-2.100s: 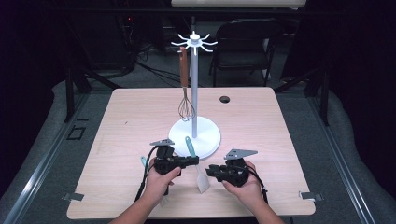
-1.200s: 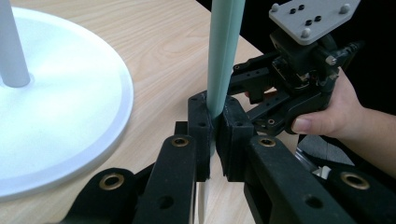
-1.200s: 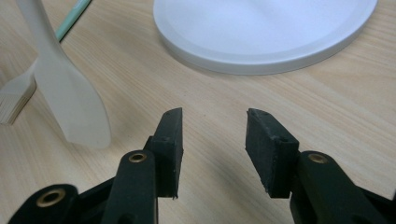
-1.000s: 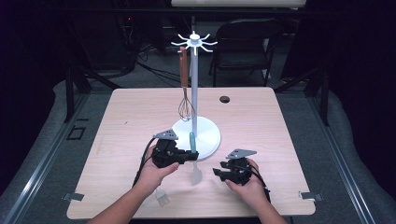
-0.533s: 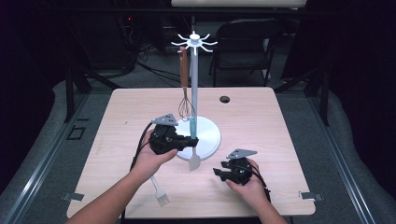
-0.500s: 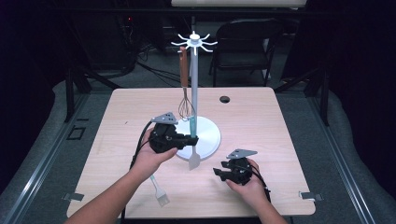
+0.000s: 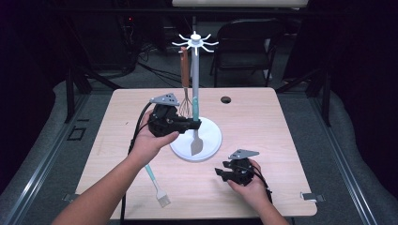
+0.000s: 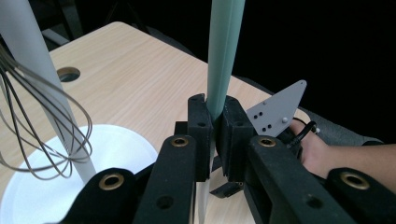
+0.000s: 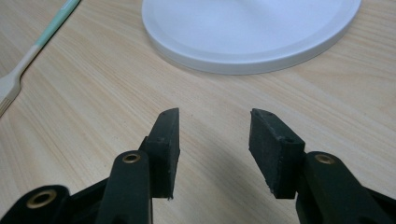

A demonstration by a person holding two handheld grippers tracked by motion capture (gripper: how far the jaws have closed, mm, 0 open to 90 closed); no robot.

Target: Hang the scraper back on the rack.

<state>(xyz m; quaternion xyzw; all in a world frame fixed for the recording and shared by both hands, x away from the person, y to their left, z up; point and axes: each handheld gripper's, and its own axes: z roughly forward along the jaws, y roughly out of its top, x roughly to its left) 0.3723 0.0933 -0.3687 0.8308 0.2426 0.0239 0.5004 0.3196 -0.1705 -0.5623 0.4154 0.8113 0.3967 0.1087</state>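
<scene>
My left gripper (image 7: 195, 124) (image 8: 214, 133) is shut on a spatula with a teal handle (image 8: 223, 51) and a pale blade (image 7: 196, 146), held upright above the white round base (image 7: 209, 140) of the utensil stand (image 7: 195, 70). A whisk (image 7: 185, 107) (image 8: 42, 130) with a brown handle hangs from the stand's hooks just beside it. My right gripper (image 7: 220, 172) (image 9: 215, 144) rests low over the table near the front right, open with nothing between its fingers, pointing at the stand's base (image 9: 252, 32).
A fork (image 7: 156, 185) (image 9: 28, 60) with a teal handle lies on the table near the front, left of the right gripper. A small round hole (image 7: 226, 100) sits in the wooden tabletop (image 7: 291, 126) at the back. Chairs and dark floor surround the table.
My left gripper has lifted the spatula from the table's front and carried it up and back toward the stand's pole. The fork now lies uncovered on the table. The right gripper stayed put.
</scene>
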